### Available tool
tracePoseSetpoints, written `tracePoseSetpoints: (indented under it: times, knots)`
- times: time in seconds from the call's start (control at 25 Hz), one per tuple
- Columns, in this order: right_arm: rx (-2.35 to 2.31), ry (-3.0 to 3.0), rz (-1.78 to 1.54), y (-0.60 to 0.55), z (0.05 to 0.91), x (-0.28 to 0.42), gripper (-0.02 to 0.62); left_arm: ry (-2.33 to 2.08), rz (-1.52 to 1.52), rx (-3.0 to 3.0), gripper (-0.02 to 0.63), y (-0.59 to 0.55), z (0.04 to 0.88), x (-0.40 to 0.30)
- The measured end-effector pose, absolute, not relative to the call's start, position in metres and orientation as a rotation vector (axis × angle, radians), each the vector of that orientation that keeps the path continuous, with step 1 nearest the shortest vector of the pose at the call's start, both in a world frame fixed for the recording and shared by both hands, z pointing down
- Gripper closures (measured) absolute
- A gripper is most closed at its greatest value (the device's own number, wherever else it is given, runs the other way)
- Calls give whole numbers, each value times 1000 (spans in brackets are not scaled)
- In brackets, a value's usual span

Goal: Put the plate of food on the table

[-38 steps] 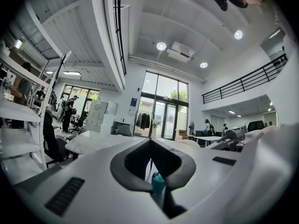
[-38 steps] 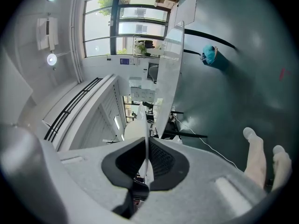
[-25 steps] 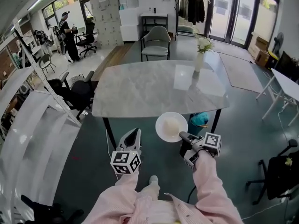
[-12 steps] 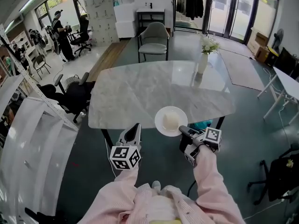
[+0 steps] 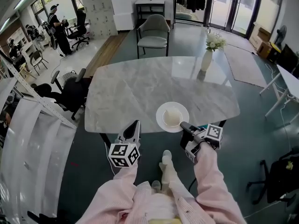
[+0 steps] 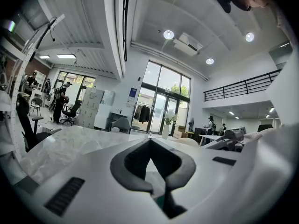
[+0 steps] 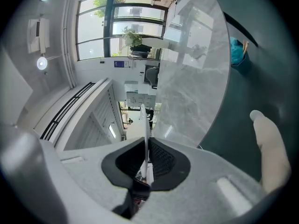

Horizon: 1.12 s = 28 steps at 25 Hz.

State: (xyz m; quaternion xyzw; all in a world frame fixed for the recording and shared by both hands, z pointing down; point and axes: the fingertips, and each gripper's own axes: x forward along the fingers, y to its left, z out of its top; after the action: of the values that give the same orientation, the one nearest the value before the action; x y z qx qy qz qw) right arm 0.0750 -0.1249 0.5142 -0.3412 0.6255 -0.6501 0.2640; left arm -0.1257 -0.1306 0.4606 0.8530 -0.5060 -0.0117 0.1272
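A round white plate (image 5: 172, 117) with a pale mound of food (image 5: 172, 116) hangs level over the near edge of the marble table (image 5: 135, 90). Whether it touches the top, I cannot tell. My right gripper (image 5: 185, 126) is shut on the plate's near rim. In the right gripper view the plate (image 7: 144, 120) shows edge-on as a thin white line between the pads of the right gripper (image 7: 147, 146). My left gripper (image 5: 134, 126) floats just short of the table edge, left of the plate, shut and holding nothing. In its own view the left gripper (image 6: 150, 141) has its tips together.
A white vase of flowers (image 5: 209, 54) stands at the table's far right. A grey chair (image 5: 153, 31) sits behind the table and a black office chair (image 5: 70, 91) to its left. White racking (image 5: 28, 139) runs along the left. A person (image 5: 56, 26) stands far back.
The plate, in the right gripper, has gone forward from above the floor to above the table's near edge. Both grippers came closer to the table.
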Motion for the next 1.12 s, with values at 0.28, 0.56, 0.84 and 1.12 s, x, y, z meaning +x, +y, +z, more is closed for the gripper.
tracePoseSetpoints:
  times: [0.28, 0.56, 0.84, 1.12]
  knots:
    - [-934, 1731, -1763, -193, 533, 89, 580, -1494, -28, 2452, 607, -200, 473, -120]
    - [-919, 1765, -1786, -268, 535, 98, 578, -1512, -19, 2418, 607, -273, 476, -106]
    - [-919, 1774, -1855, -326, 548, 107, 578, -1503, 29, 2385, 607, -328, 491, -85]
    - [-902, 1814, -1905, -376, 564, 106, 578, -1511, 76, 2297, 607, -372, 517, -79]
